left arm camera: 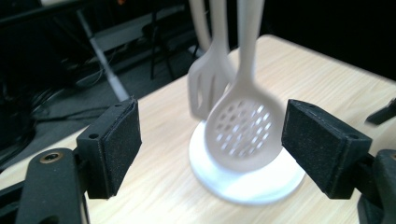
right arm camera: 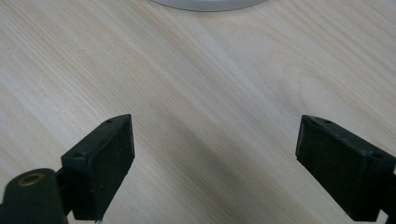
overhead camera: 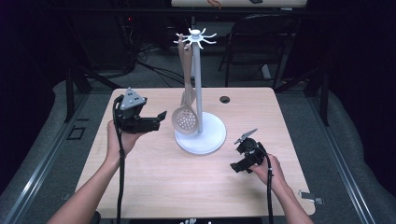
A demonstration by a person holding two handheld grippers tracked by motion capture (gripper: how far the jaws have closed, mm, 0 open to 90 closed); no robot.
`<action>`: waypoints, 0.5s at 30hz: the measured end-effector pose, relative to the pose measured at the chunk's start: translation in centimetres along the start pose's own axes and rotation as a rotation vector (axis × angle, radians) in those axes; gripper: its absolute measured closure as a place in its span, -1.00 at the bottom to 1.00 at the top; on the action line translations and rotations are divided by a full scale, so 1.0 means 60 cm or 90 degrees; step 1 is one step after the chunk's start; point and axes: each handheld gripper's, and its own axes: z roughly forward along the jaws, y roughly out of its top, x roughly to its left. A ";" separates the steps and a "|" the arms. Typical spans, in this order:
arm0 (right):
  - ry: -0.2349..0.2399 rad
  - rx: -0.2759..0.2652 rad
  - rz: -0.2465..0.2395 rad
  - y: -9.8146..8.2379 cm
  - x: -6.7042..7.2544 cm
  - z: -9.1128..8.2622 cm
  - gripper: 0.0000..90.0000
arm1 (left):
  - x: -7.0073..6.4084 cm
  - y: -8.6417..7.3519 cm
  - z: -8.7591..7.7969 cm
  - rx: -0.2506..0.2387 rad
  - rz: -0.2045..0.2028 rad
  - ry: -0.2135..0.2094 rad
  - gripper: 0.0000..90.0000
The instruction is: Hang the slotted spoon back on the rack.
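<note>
desk (overhead camera: 154, 182): light wood. white utensil stand (overhead camera: 200, 135) on it just past centre, round base flat, pole upright, hook crown at top.

two utensils hang from the crown at the stand's 9 o'clock side: slotted spatula (left arm camera: 208, 84) behind, skimmer spoon (overhead camera: 185, 119) in front. skimmer's long axis vertical, handle up at 12 o'clock to the hook, perforated bowl down at 6 o'clock just above the base. bowl face turned toward the left tongs. some blur on both, so contact between them is not readable.

left tongs (overhead camera: 160, 120): at 9 o'clock of the skimmer, near it, pointing toward 3 o'clock. jaws apart, nothing between the pads (left arm camera: 116, 144); in the left gripper view the bowl sits framed in the gap but farther off.

right tongs (overhead camera: 238, 167): at 5 o'clock of the stand, low over the desk, jaws apart, bare wood between them.

step, as judged: the left tongs face the hanging skimmer, free of it. if a grasp is meant, next move needs a level advance and a close on the handle.
</note>
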 end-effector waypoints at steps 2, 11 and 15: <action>-0.003 0.004 -0.003 0.001 0.000 -0.001 -0.75 | 0.004 -0.019 -0.008 0.014 0.002 0.014 -0.58; -0.010 0.008 -0.008 0.001 0.001 0.003 -0.75 | 0.016 -0.094 -0.014 0.078 -0.019 0.030 -0.63; -0.007 0.003 -0.006 0.000 0.001 0.003 -0.75 | 0.020 -0.124 -0.012 0.122 -0.024 0.027 -0.65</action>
